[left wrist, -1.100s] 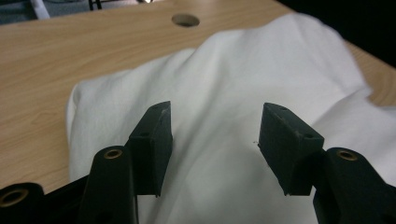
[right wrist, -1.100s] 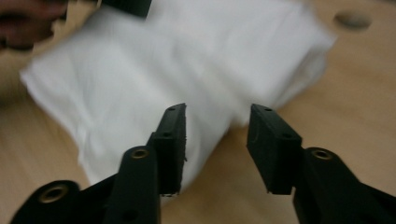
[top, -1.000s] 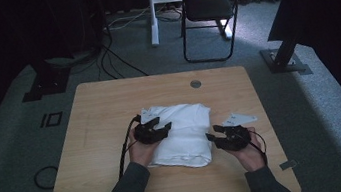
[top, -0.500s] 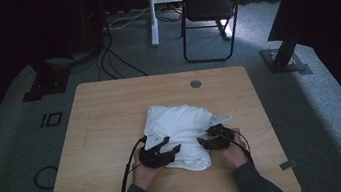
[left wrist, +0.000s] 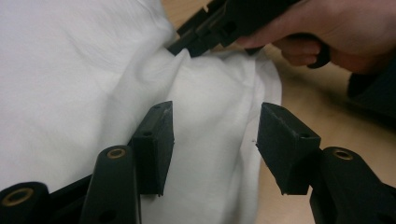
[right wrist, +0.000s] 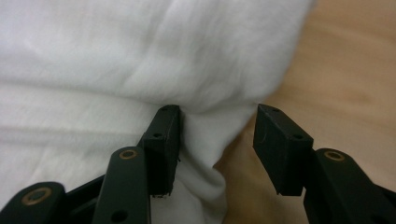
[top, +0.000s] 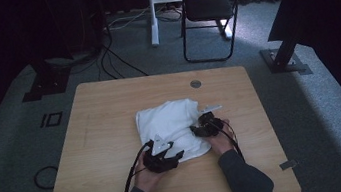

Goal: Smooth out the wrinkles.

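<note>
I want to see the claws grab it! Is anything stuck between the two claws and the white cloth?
No, nothing visible is in the way. The left claw is open with the folded white cloth lying between its jaws, and the right claw is open around the cloth's edge on the light wooden table.

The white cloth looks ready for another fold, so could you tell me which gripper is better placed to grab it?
Probably the right gripper: its open jaws already straddle the white cloth edge.
</note>
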Demonstrator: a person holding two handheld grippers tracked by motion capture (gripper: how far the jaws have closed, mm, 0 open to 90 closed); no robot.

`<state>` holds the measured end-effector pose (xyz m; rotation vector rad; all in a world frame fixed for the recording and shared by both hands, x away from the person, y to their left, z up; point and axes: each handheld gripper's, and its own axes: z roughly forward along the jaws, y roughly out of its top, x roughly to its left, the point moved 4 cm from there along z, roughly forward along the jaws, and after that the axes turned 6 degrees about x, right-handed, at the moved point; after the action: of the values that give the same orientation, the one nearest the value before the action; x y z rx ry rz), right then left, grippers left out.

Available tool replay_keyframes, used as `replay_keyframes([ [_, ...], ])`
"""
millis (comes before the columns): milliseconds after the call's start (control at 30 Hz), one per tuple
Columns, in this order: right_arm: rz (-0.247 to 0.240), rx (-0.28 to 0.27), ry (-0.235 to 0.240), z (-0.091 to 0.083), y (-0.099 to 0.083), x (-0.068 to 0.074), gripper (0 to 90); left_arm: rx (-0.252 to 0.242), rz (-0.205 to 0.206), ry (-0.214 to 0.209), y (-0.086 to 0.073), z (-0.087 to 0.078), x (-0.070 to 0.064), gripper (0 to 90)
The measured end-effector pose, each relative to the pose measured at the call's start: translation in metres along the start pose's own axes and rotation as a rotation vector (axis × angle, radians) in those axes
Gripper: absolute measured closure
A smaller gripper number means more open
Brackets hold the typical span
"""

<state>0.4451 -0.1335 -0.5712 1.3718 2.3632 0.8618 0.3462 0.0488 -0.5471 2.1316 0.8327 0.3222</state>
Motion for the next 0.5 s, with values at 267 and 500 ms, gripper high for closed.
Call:
replay_keyframes([
  [267,0.035,-0.137,-0.017,-0.02,0.021,0.002,47.1,-0.034,0.018,0.099,0.02,0.026,0.036,48.3],
  [500,-0.029,-0.035,0.017,-0.008,0.002,0.006,55.8,-0.004,0.035,0.053,0.014,0.025,0.019,46.8],
])
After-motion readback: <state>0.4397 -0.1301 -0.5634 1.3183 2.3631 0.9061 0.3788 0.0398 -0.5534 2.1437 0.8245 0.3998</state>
